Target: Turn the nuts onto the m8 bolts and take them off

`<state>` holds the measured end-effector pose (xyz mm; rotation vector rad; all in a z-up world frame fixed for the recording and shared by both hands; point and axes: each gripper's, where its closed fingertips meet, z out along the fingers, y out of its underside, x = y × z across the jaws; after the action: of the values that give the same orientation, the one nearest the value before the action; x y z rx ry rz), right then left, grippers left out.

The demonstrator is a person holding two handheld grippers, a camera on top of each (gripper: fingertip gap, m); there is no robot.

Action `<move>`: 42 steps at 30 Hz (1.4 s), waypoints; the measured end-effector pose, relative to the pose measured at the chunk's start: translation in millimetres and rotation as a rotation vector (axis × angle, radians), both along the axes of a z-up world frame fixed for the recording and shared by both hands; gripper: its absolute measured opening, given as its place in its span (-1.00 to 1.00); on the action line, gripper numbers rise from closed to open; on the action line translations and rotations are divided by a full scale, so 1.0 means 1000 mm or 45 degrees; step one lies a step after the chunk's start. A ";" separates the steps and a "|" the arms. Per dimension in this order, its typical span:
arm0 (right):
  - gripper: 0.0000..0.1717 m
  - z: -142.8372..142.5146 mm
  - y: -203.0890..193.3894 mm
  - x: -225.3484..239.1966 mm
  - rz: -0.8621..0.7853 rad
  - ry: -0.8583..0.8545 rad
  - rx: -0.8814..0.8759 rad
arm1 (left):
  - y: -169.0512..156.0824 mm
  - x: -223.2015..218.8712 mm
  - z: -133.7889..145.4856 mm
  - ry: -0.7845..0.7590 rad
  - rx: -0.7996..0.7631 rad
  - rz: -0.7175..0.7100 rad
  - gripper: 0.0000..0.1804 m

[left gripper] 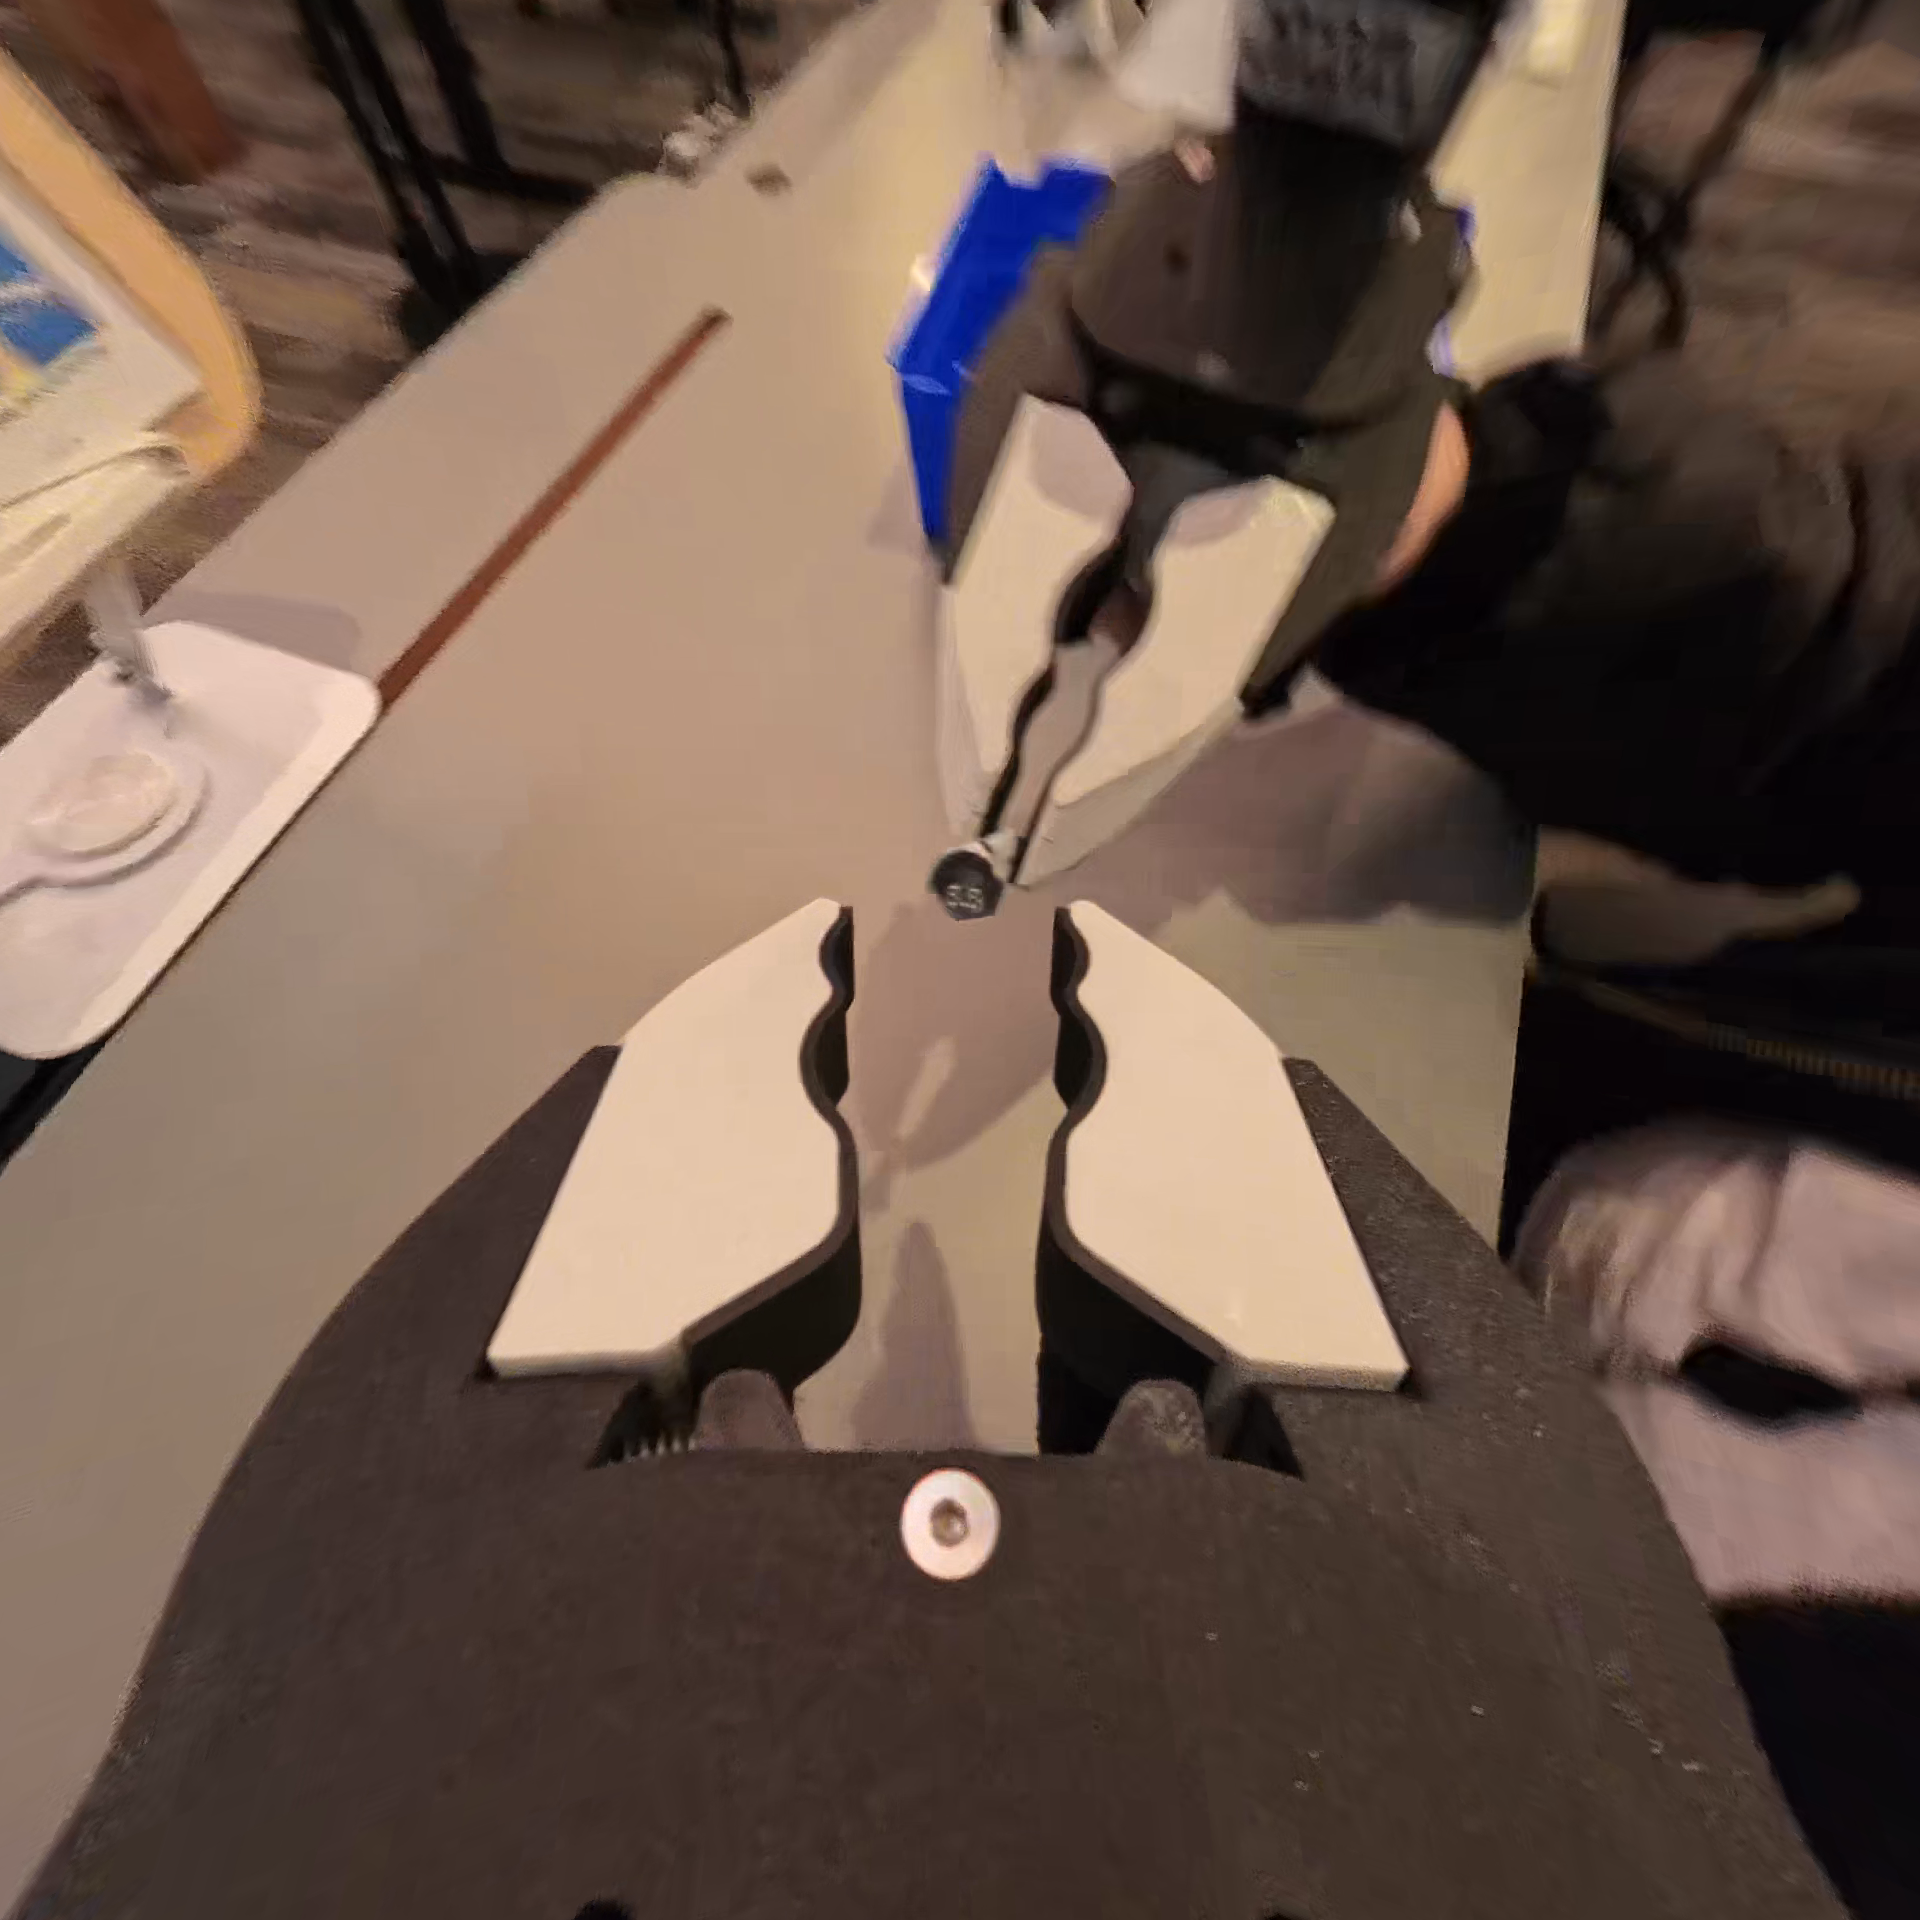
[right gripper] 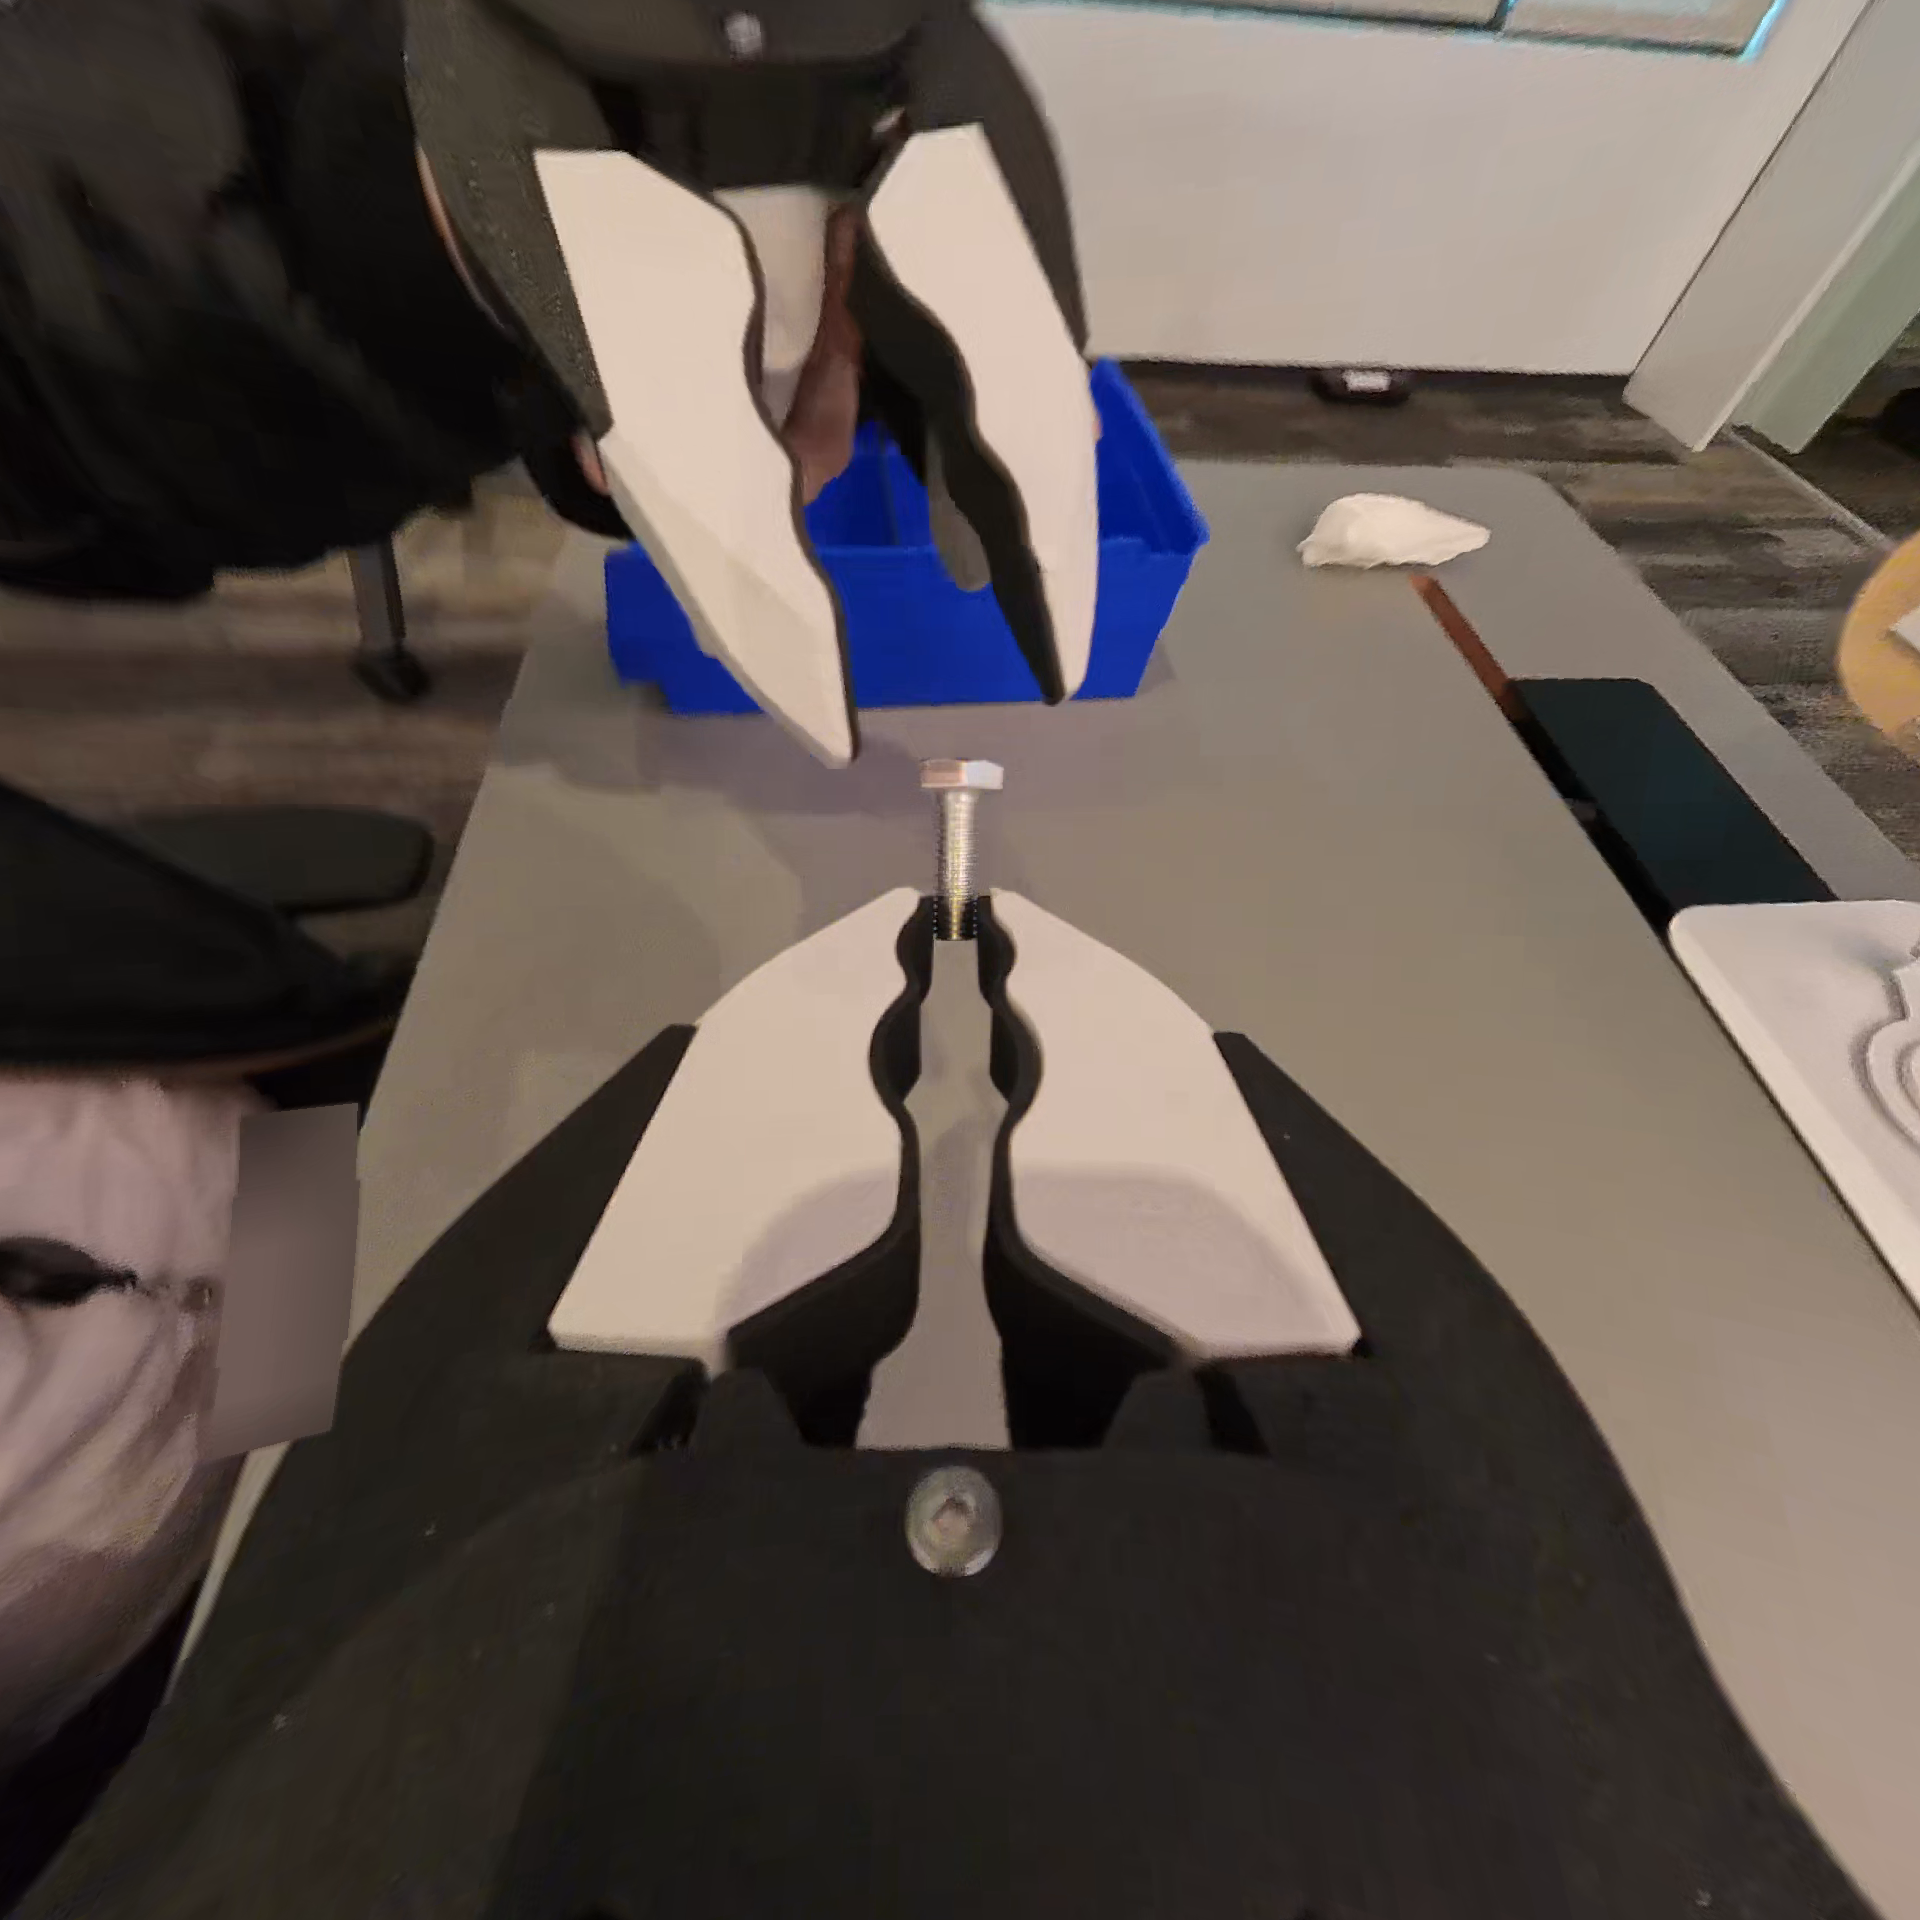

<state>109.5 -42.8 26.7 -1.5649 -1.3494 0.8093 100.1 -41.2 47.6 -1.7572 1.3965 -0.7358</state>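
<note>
Right jaws clamped on bolt (right gripper: 958, 831), left jaws apart, over grey table (right gripper: 1299, 935); blue bin (right gripper: 1143, 520) behind.

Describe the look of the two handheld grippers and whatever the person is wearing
Both grippers, left gripper and right gripper, match: rough black bodies, a silver screw at centre, and flat white fingers with wavy black inner pads. The person's sleeve is black.

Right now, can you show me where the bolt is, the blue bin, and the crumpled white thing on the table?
bolt (right gripper: 958, 831): right wrist view, on its threaded shank, below the hex head.
blue bin (right gripper: 914, 613): right wrist view, on its front wall.
crumpled white tissue (right gripper: 1387, 530): right wrist view, on its middle.
</note>
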 end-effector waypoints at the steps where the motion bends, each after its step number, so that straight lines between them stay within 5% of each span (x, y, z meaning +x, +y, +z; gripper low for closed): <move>1: -0.92 -0.004 -0.003 0.000 0.016 -0.053 0.013 | -0.005 -0.001 -0.006 0.063 0.039 -0.063 -0.59; 6: -0.92 -0.016 -0.011 -0.002 0.068 -0.197 0.067 | -0.011 -0.002 -0.026 0.246 0.185 -0.175 -0.58; 19: -0.92 -0.030 -0.018 -0.003 0.111 -0.313 0.101 | -0.018 0.004 -0.043 0.237 0.204 -0.207 -0.83; 24: -0.91 -0.027 -0.016 -0.004 0.089 -0.257 0.134 | -0.016 0.003 -0.043 0.203 0.255 -0.165 -0.84; 28: -0.72 -0.024 -0.009 -0.001 0.028 -0.160 0.110 | -0.010 -0.009 -0.043 0.211 0.293 -0.085 -0.84; 42: -0.71 -0.130 0.032 -0.054 0.258 -0.281 -0.003 | 0.007 -0.125 -0.022 0.202 0.341 0.314 -0.84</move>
<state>55.8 -10.8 -103.0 -1.5728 -1.6884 0.7758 -25.2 -34.0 25.9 -1.7601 1.2820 -0.2690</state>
